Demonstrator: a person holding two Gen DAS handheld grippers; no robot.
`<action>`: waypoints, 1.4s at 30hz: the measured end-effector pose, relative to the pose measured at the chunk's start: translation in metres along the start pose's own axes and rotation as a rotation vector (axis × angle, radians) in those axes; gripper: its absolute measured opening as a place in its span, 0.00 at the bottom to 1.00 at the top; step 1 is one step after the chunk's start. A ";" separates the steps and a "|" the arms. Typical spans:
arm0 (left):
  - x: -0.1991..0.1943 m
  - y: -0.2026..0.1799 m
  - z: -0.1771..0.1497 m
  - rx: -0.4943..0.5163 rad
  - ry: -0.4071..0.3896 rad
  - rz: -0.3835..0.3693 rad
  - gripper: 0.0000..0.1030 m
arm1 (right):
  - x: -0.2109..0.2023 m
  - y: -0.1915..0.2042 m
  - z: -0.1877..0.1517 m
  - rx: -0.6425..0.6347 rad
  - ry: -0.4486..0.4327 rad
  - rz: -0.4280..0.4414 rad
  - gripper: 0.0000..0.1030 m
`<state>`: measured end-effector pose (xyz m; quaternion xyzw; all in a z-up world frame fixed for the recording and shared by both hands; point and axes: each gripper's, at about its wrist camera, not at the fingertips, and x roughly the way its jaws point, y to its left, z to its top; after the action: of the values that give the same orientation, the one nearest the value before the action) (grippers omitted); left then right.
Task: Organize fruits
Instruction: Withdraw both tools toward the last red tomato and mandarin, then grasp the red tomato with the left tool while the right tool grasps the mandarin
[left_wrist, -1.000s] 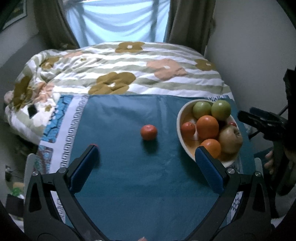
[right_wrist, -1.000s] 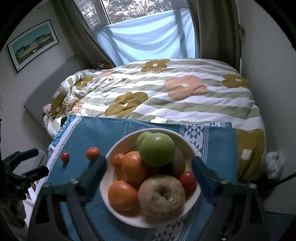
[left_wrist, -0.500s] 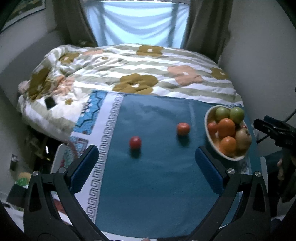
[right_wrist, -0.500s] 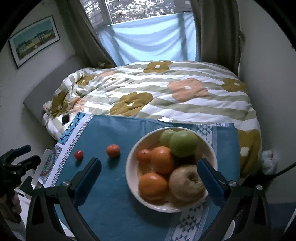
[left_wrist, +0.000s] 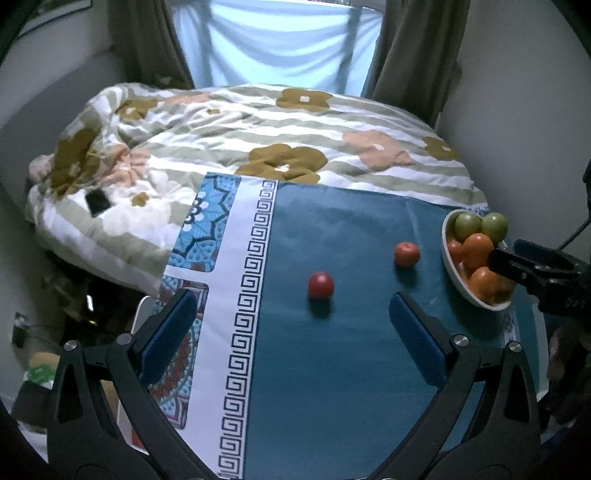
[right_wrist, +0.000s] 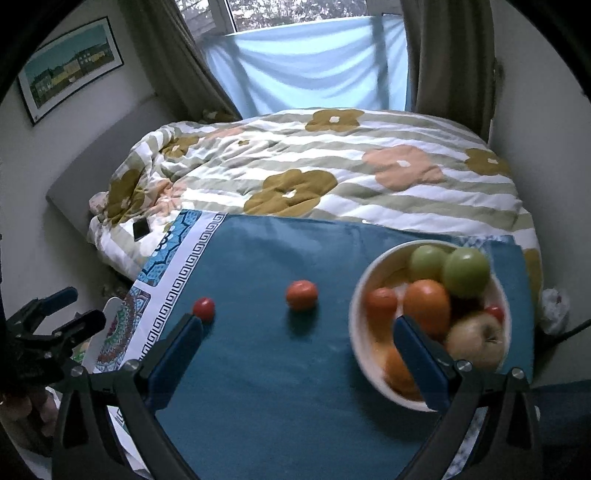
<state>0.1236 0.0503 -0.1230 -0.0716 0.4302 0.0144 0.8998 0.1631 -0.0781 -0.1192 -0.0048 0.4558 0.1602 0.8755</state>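
Two loose fruits lie apart on a teal tablecloth: a small red tomato at centre and an orange-red tangerine farther right, near a white bowl heaped with oranges, green apples and a pale apple at the cloth's right edge. The left gripper and right gripper hover with fingers spread apart, holding nothing. A flowered duvet lies beyond.
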 end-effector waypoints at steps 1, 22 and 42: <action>0.007 0.005 0.000 0.000 0.010 -0.010 1.00 | 0.005 0.003 0.000 0.002 0.006 0.001 1.00; 0.130 -0.013 -0.007 0.153 0.138 -0.140 0.85 | 0.109 0.007 -0.007 0.089 0.069 -0.060 0.98; 0.150 -0.029 -0.009 0.285 0.165 -0.152 0.37 | 0.137 0.007 -0.008 0.130 0.086 -0.130 0.70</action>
<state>0.2138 0.0152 -0.2419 0.0232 0.4934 -0.1208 0.8611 0.2278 -0.0350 -0.2327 0.0157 0.5011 0.0727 0.8622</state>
